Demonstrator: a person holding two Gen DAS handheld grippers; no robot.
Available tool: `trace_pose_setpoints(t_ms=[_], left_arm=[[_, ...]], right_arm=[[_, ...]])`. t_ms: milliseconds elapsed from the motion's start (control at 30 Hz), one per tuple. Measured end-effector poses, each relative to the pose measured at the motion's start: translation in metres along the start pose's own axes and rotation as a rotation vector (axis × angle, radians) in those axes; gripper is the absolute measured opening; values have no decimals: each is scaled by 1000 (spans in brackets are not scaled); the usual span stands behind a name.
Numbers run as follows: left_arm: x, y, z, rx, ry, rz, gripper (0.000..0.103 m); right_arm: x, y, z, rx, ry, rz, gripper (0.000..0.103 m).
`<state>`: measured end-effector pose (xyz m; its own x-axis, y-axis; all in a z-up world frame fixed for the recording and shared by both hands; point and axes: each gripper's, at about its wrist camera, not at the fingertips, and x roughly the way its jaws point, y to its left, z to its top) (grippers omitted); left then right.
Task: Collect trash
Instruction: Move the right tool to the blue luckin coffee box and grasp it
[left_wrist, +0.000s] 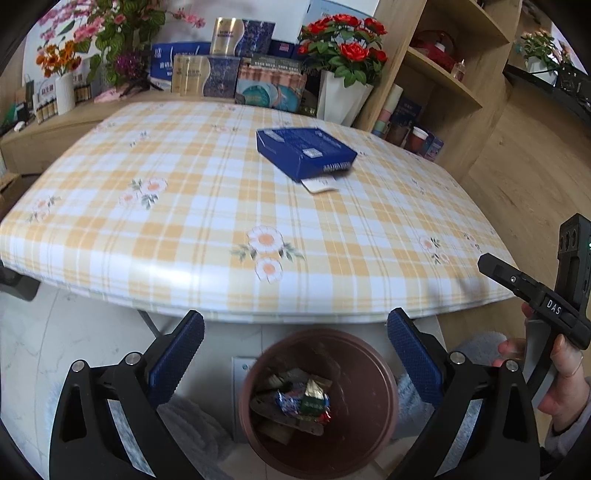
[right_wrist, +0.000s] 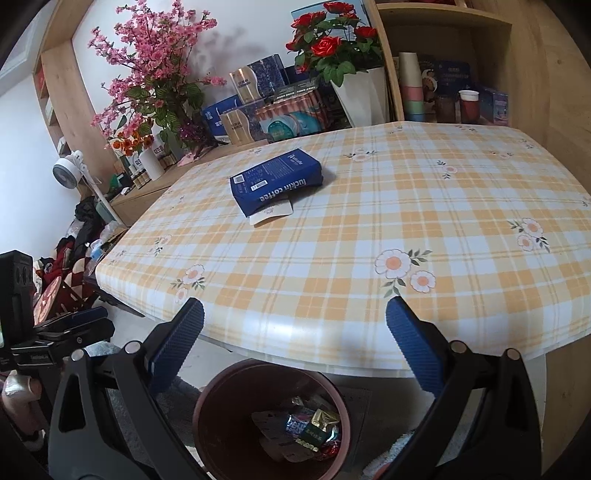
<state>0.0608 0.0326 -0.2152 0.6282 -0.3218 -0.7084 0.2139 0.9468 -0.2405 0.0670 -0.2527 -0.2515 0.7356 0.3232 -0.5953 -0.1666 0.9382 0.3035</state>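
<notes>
**Bin partly filled, box and card left on the table**

Both grippers hang with fingers spread wide and nothing between them. The left gripper (left_wrist: 295, 350) sits directly above the brown bin (left_wrist: 369, 373) on the floor, and the right gripper (right_wrist: 295, 343) hovers over the same bin (right_wrist: 229, 402) from slightly to its right. Inside lie several wrappers (left_wrist: 303, 402) (foil and printed packets, at least 3, mixed with what look like cardboard scraps), so part of the collecting appears done.

What looks left is ahead of both grippers, up on the table: 1 blue box (left_wrist: 306, 151) lying flat, with a small white card (left_wrist: 320, 183) poking out from under its near edge. From the right gripper the box (right_wrist: 277, 181) is ahead and a little to the left, well beyond the fingertips. Whether it counts as trash is a guess, but nothing else loose shows on the cloth.

The table (left_wrist: 184, 221) wears a yellow-and-white checked cloth with daisy prints, smooth and glossy. Beyond its far edge stand red roses in a white pot (left_wrist: 341, 55), pink blossoms (right_wrist: 147, 70), stacked gift boxes (left_wrist: 225, 70), and wooden shelves (left_wrist: 443, 74) to the right.
</notes>
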Motion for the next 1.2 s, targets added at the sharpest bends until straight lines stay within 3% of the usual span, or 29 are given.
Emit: trace_pose_setpoints(t_ms=[100, 300, 533, 700, 800, 1000, 1200], left_arm=[[-2, 3, 10, 13, -38, 5, 97], [0, 10, 40, 67, -115, 39, 97], [13, 30, 77, 72, -191, 93, 97], [31, 49, 97, 38, -210, 126, 97], [40, 59, 105, 24, -209, 131, 97], [62, 73, 121, 16, -211, 152, 97], [78, 75, 128, 4, -205, 141, 97]], right_arm=[[12, 1, 11, 12, 44, 45, 97], [40, 5, 36, 16, 88, 28, 97], [100, 9, 73, 51, 140, 62, 97], [150, -1, 100, 173, 157, 133, 97], [176, -4, 111, 232, 159, 163, 89], [219, -5, 123, 387, 125, 234, 86], [242, -15, 127, 535, 61, 215, 83]])
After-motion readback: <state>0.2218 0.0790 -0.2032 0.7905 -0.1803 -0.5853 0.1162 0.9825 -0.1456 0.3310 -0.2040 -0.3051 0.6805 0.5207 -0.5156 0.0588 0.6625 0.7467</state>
